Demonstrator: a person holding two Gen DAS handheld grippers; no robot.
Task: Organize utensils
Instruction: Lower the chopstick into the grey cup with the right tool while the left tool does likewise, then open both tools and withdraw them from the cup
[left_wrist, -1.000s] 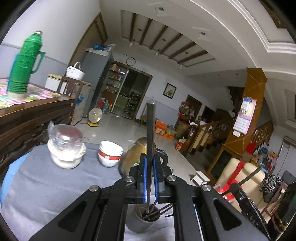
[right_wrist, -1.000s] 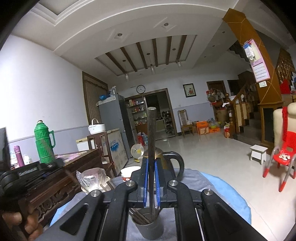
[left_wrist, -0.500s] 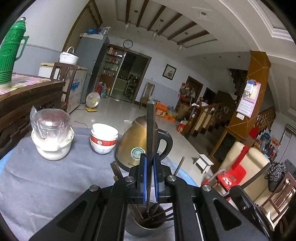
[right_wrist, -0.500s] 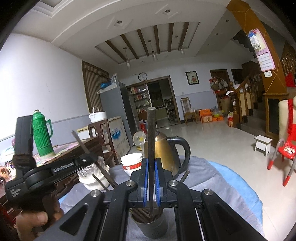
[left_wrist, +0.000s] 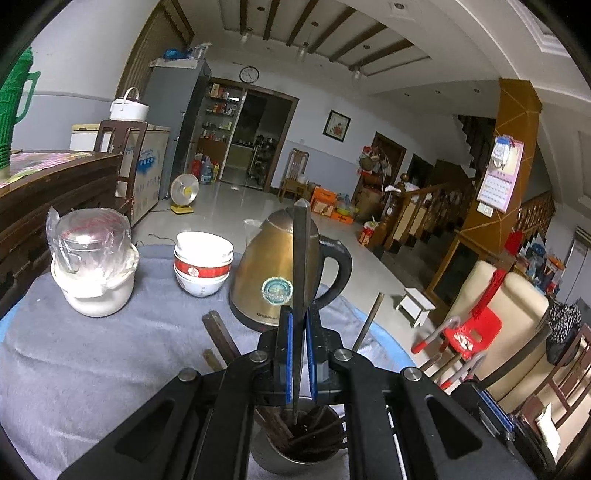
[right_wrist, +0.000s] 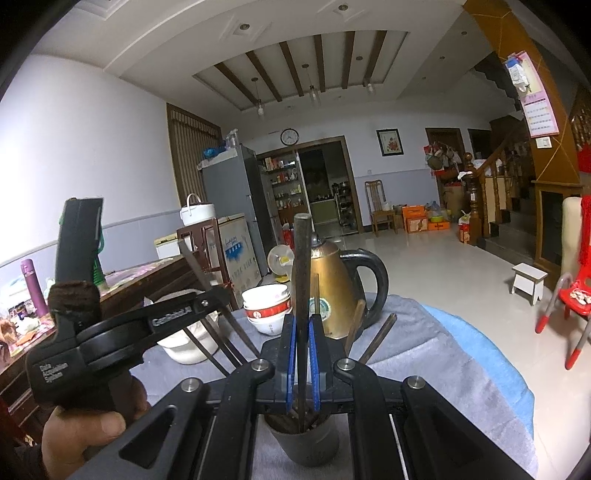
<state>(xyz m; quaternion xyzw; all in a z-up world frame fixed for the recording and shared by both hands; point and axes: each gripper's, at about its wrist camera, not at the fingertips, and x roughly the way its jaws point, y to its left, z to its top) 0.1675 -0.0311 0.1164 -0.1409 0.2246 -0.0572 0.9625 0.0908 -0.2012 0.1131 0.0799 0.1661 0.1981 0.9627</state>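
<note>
Chopsticks (left_wrist: 300, 295) fill both views; only the right shows a hand (right_wrist: 79, 439).

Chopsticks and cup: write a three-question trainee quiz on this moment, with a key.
1. True or false: each tool, left and right, is shut on a chopstick, left and right.
2. What stands nearest behind the cup on the grey cloth?
A. kettle
B. bowls
C. covered jar
3. Fill in: the lower tip of the left chopstick points into the ____.

Key: 1 true; 2 A; 3 cup
</note>
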